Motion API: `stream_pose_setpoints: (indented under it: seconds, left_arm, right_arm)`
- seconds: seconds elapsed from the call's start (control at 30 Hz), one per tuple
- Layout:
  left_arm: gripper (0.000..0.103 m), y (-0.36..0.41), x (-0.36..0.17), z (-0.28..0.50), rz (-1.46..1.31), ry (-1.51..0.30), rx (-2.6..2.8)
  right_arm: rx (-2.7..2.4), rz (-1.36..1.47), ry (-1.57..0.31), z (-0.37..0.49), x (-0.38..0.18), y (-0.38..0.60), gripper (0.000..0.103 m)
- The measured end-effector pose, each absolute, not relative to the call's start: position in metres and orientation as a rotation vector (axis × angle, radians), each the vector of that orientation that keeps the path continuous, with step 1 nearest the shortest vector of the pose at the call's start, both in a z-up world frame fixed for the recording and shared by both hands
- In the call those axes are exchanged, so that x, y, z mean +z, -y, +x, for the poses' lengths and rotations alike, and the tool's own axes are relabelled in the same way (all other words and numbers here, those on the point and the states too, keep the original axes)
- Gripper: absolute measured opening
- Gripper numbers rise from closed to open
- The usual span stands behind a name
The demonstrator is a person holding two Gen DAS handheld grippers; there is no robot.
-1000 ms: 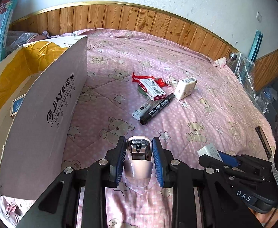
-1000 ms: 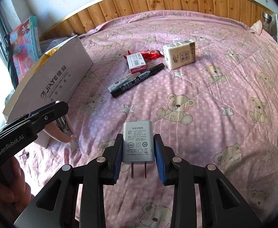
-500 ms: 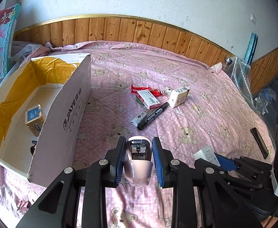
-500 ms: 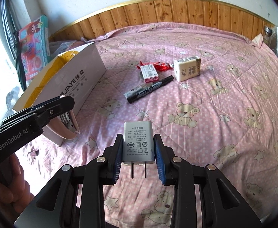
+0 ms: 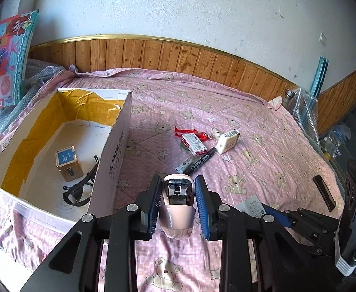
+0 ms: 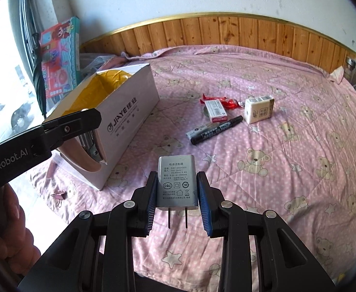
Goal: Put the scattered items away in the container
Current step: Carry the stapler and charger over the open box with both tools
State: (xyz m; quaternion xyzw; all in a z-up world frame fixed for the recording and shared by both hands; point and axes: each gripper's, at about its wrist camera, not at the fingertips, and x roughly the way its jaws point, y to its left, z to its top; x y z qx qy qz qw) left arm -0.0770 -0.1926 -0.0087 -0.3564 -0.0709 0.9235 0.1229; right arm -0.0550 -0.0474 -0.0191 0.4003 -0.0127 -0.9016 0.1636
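The left claw point(image 5: 178, 202) is clamped on a pink stapler point(image 5: 177, 203) and hangs above the bed point(image 5: 263, 150), just beside the open cardboard box point(image 5: 109, 160). The right claw point(image 6: 177, 194) is clamped on a grey charger point(image 6: 177, 181), prongs pointing back, also held level over the bed. A black marker point(image 6: 215, 130) lies farther ahead.

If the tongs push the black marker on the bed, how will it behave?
The black marker looks round and rigid, so it probably rolls sideways instead of sliding. The soft quilt may slow it. The grey pen lying against it would likely move too.
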Motion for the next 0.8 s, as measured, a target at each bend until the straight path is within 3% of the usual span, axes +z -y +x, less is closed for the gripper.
stream_pose_setpoints:
  seconds: [0.8]
  left_arm:
    - [0.029, 0.298, 0.045, -0.077, -0.917, 0.347, 2.787]
  right_arm:
    - [-2.493, 0.988, -0.055, -0.078, 0.043, 0.142, 0.033]
